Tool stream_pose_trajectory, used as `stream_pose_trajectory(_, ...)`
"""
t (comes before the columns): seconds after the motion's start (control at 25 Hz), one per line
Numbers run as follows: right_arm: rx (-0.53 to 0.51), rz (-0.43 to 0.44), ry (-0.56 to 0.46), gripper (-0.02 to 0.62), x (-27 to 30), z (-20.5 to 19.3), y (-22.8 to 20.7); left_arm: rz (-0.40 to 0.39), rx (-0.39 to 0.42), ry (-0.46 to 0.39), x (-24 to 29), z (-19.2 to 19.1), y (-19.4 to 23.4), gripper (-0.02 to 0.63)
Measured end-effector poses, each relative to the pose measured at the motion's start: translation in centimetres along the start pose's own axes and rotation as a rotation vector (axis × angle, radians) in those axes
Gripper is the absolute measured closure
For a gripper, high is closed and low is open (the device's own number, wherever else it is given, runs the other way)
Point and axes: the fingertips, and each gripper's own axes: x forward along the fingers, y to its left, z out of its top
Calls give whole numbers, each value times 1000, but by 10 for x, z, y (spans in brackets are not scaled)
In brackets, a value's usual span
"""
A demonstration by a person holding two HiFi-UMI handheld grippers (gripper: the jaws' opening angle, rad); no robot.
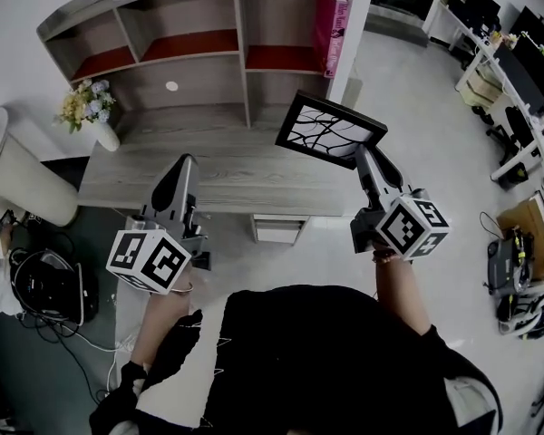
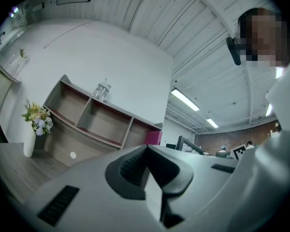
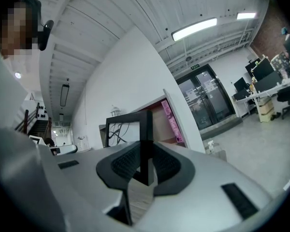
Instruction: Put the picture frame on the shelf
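one picture frame [image 1: 329, 130] pinched in the right gripper [image 1: 361, 154], in front of the shelf [image 1: 241, 53]; left gripper [image 1: 189, 163] closed, empty.

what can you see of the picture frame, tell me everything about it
The picture frame is a flat rectangle with a thin black rim that looks like plastic or painted wood. Its white picture shows black branching lines. The right gripper is shut on one edge of the rim, seen edge-on in the right gripper view. The frame is held in the air, tilted, over the wooden desk and in front of the shelf. Nothing else seems to touch it.
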Motion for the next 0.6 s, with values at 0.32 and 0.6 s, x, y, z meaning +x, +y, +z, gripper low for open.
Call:
stream_pose_trajectory(0.32,13,-38,24,514,40,-13,0,13,-13,7,-2,8,45,595)
stream_pose_trajectory(0.6,43,-57,129,514,76,-41,0,-41,-31,99,-16,-13,57,594)
